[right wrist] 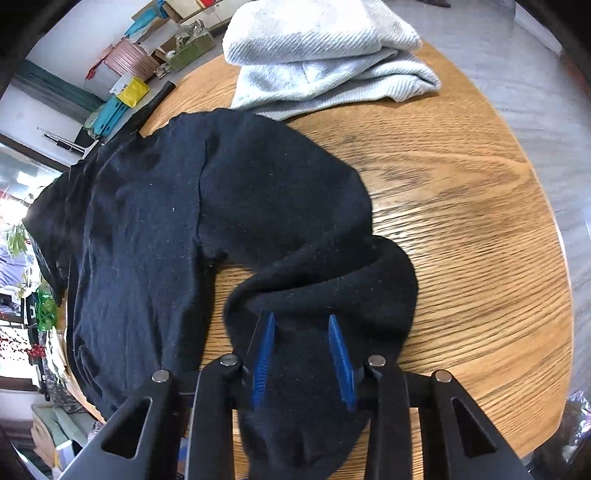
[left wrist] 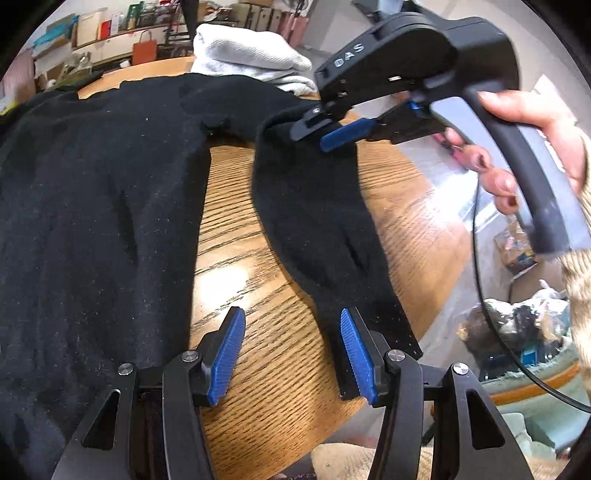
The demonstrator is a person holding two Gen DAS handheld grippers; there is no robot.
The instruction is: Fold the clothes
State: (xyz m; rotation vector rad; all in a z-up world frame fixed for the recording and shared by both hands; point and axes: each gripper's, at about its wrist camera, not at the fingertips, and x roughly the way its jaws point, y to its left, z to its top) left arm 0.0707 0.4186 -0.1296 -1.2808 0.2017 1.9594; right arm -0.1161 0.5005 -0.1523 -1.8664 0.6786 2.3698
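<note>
Round wooden bench [right wrist: 461,206] carrying a black top [left wrist: 92,206] spread flat, its sleeve [left wrist: 314,206] trailing toward the near edge, with a folded grey garment [right wrist: 325,55] at the far side. Left hand-held gripper [left wrist: 291,354] spread wide beside the cuff, one pad touching it, nothing clamped; right hand-held gripper [right wrist: 303,362] parted around the upper sleeve, not pinched shut. Likely risk: closing on too little cloth, letting the sleeve slip, bunch, or slide off the edge.

Round oak-grain desk [right wrist: 480,192] on grey floor [right wrist: 535,74]; cluttered shelves [left wrist: 110,26] along pale back wall; glare on wood.
</note>
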